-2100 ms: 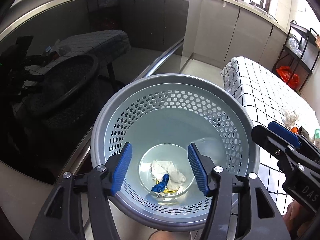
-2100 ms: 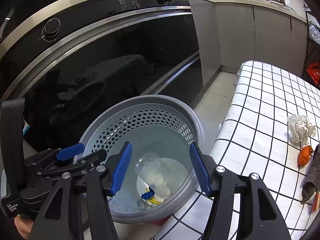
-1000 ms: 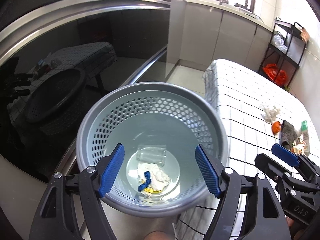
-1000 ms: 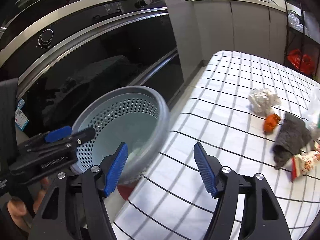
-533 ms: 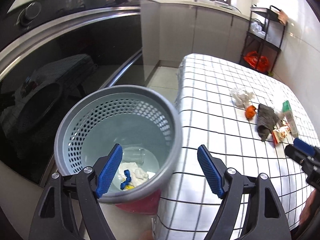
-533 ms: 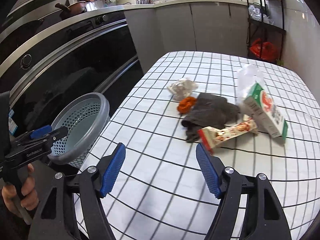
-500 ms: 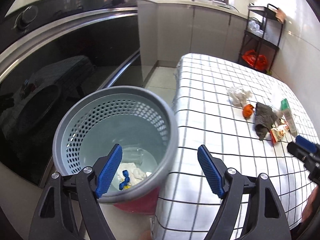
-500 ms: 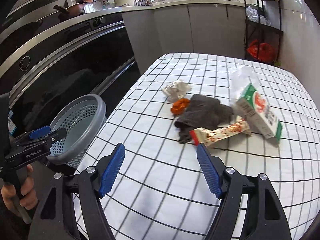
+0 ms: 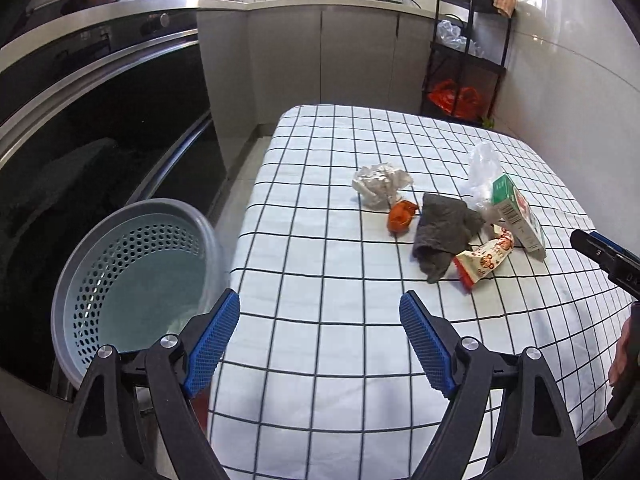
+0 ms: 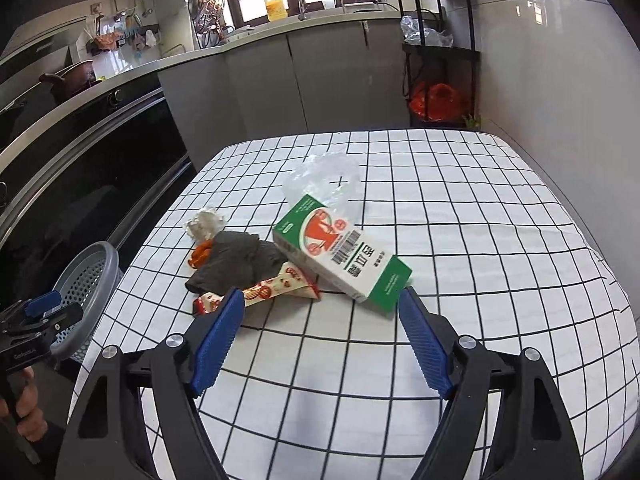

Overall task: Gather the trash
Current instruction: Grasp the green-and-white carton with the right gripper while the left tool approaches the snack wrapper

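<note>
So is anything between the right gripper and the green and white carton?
Nothing visible. The right gripper, fingers opening and empty, faces the carton across bare tablecloth. The snack wrapper lies beside the carton, nearer the left finger.

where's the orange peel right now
On the checked table, wedged between the crumpled paper and the grey cloth; the orange peel is left of the cloth in both views.
</note>
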The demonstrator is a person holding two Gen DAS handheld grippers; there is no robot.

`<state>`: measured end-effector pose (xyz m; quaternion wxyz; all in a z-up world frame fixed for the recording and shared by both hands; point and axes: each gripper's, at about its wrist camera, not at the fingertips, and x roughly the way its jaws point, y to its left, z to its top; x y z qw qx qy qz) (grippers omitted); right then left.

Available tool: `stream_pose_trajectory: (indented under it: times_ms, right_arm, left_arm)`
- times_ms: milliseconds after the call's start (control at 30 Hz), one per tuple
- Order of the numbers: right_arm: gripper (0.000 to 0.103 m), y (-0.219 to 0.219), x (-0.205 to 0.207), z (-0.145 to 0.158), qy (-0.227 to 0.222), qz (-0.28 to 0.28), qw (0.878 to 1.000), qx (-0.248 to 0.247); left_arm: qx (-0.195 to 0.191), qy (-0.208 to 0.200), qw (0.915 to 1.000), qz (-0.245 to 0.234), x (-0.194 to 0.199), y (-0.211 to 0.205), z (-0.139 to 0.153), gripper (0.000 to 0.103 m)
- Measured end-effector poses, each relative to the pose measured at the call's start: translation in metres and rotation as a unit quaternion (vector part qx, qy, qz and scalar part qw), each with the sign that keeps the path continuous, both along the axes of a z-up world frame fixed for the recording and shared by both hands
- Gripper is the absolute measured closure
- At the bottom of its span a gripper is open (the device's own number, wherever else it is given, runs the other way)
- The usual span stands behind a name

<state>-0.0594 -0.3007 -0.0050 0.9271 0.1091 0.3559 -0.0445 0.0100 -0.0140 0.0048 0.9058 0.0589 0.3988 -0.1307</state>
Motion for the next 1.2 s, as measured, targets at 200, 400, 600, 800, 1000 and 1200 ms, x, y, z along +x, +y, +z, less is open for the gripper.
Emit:
stream_pose_trajectory:
  times_ms: [200,400,600,800,1000,1200]
  right_arm:
    - [0.022,-0.02,0.013,-0.006,0.0,0.007,1.0,-0.007]
    - [0.022,-0.029,0.03,-0.02,0.017,0.028,0.999,-0.005]
    - [0.019,-0.031,0.041,-0.027,0.015,0.055,0.998,-0.023]
    - [0.017,-0.034,0.051,-0.03,0.012,0.072,0.997,-0.027]
    - [0.016,-0.037,0.064,-0.038,0.024,0.084,0.996,-0.024]
    - [0.016,-0.036,0.075,-0.045,0.033,0.096,0.994,-0.028]
  left_arm:
    - [-0.019,0.002,0.9997,-0.018,0.011,-0.044,-0.001,0.02]
    - [-0.008,-0.008,0.9995,-0.029,0.016,-0.072,-0.011,0.019]
    - [-0.015,0.012,0.9994,-0.03,0.023,-0.074,-0.022,0.019]
    - [-0.012,0.018,0.9992,-0.032,0.024,-0.074,-0.028,0.019]
    - [-0.007,0.025,0.9991,-0.033,0.024,-0.075,-0.035,0.019]
    - [0.0,0.025,0.9989,-0.038,0.023,-0.08,-0.038,0.019]
